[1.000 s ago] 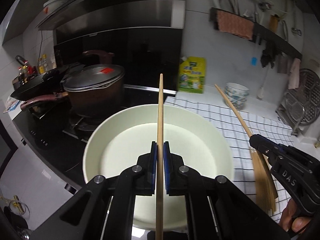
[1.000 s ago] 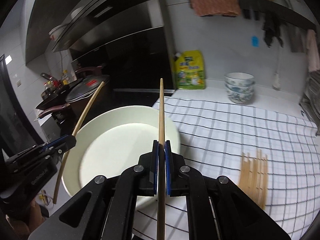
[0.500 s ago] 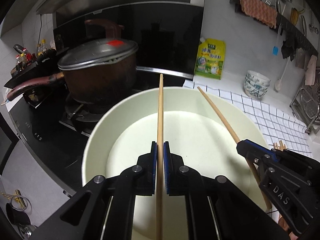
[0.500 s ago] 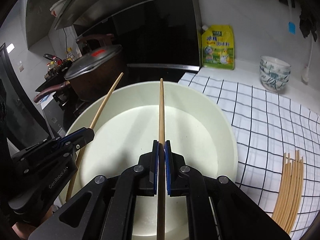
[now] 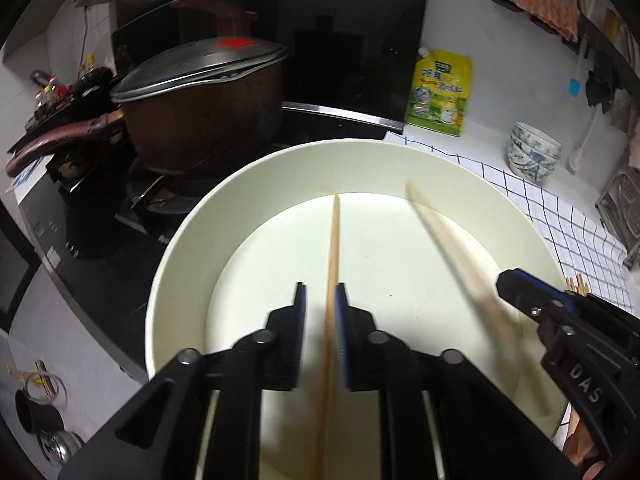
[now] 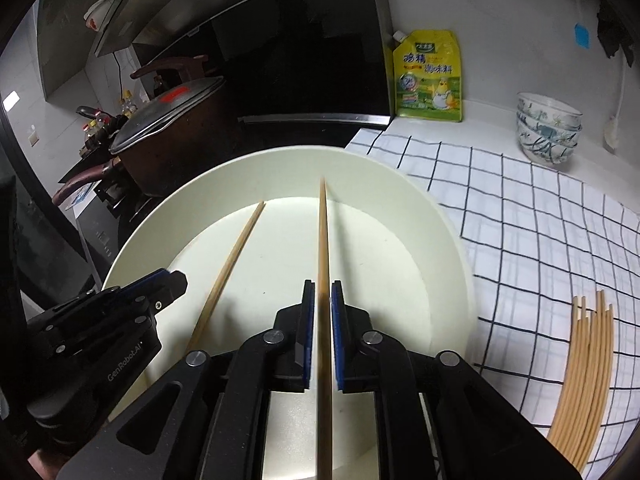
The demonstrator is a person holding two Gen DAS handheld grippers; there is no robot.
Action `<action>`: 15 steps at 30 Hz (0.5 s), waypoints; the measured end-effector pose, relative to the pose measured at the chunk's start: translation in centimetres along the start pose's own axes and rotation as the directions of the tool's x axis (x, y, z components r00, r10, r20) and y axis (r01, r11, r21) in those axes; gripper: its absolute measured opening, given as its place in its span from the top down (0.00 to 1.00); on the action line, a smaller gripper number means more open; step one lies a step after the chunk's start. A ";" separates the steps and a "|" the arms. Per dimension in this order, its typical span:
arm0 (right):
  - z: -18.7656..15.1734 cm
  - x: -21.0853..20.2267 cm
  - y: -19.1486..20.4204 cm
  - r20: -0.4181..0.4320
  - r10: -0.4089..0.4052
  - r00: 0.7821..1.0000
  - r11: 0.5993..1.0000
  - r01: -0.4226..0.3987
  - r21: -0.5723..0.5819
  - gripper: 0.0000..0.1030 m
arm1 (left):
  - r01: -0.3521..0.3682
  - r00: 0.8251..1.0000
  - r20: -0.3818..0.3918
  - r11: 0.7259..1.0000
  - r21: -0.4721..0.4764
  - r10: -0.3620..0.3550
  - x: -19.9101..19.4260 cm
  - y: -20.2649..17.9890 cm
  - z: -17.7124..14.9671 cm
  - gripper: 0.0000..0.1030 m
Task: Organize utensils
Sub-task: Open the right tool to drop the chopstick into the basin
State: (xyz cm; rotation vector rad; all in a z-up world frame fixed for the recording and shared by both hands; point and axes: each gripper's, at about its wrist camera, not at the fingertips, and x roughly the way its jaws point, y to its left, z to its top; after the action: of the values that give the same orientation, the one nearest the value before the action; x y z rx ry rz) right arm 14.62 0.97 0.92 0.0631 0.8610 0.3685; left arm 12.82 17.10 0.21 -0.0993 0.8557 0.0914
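Observation:
A wide pale bowl [image 5: 192, 240] fills the middle of both views. My left gripper [image 5: 320, 288] hovers over it with its jaws opening; a wooden chopstick [image 5: 333, 248] stands between the pads, loose, its tip down inside the bowl. My right gripper [image 6: 320, 284] is beside it, jaws also opening, with a second chopstick [image 6: 322, 232] loose between its pads and its tip in the bowl [image 6: 440, 240]. Each view shows the other gripper at its edge: the right one [image 5: 516, 280] with its blurred chopstick [image 5: 440, 236], and the left one [image 6: 172, 280] with its chopstick [image 6: 236, 256].
A bundle of several chopsticks [image 6: 588, 360] lies on the checked cloth [image 6: 520, 220] to the right of the bowl. A lidded brown pot [image 5: 200, 120] sits on the stove to the left. A yellow pouch [image 5: 440, 92] and stacked patterned bowls [image 6: 548, 132] stand by the back wall.
Both grippers have dropped closer over the bowl. Their jaws, shut on the chopsticks before, now stand apart, and the chopstick tips have sunk into the bowl.

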 end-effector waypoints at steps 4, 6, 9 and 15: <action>-0.1 -0.9 -0.3 0.023 -0.001 1.000 1.000 0.001 0.008 0.81 | -0.007 1.000 0.026 1.000 -0.030 0.008 -0.8 0.6 -0.3 0.44; -0.2 -1.4 -0.3 0.031 -0.006 1.000 1.000 0.006 0.007 0.80 | -0.010 0.998 0.060 0.999 -0.031 0.012 -1.7 0.7 -0.5 0.30; -0.5 -2.1 -0.2 0.040 -0.007 0.999 1.000 0.007 0.005 0.80 | -0.029 0.995 0.091 0.999 -0.015 0.030 -2.8 0.4 -0.7 0.29; -1.5 -4.3 -0.3 0.080 -0.020 0.997 1.000 0.020 0.001 0.76 | -0.028 0.992 0.120 0.999 -0.022 0.030 -4.7 0.2 -1.3 0.26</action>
State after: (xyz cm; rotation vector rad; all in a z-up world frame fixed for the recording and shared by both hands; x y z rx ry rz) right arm 11.04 -0.90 3.08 0.0684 0.7823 0.3450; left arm 8.79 16.93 2.90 -0.0996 0.7359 0.1320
